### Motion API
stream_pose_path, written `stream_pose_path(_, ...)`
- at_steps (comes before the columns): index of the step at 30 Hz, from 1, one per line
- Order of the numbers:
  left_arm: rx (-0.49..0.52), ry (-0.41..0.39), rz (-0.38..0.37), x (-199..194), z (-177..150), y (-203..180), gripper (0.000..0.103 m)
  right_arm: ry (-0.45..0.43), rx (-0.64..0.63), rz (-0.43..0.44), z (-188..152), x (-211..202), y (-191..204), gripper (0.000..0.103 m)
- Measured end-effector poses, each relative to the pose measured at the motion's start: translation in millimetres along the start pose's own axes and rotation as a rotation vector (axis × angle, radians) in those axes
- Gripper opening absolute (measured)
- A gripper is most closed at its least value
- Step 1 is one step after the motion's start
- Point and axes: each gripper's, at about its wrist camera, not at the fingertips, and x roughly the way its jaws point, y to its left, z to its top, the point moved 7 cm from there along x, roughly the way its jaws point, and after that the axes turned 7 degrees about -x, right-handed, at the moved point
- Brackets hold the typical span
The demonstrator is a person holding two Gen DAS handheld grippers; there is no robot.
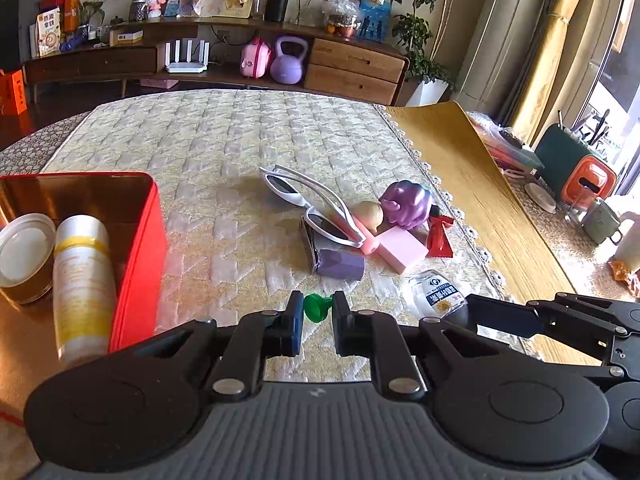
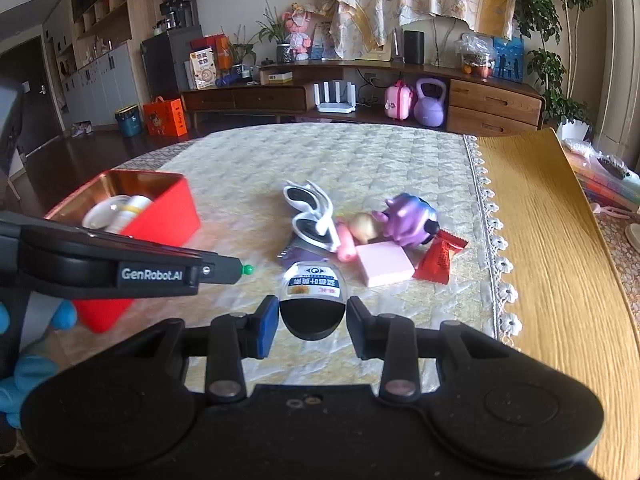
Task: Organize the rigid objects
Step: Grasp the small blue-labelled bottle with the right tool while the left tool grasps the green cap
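While both hands are holding grippers over the quilted cream mat covering the tabletop, the largest item, a red tin box, is sitting at the near left, open on top. Inside it a white spray can with a yellow band is lying beside a round gold tin with a white lid.

Right of centre, a loose pile is lying on the mat: white sunglasses are resting across a pink tube, with a purple figurine at the far right, a pink block just beside it, a purple block nearer, a red wrapped sweet to the right, and a small beige ball between the sunglasses and the figurine.

Right gripper: its fingers are closing partway on a small clear bottle with a black cap, pads pressing the cap on both sides; the bottle is sitting clear of the mat, near the pile's near edge.

Left gripper: its fingers are standing almost fully together, pinching a small green pin by its stem, held above the mat just right of the red box. A blue-gloved hand is showing behind this gripper in the right wrist view.
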Motion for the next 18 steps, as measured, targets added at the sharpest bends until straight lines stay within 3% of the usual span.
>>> stream_pose_path(18, -0.02, -0.065, 0.023, -83, 11, 41, 0.015, -0.031, -0.072, 0.065, 38, -44, 65, 0.036)
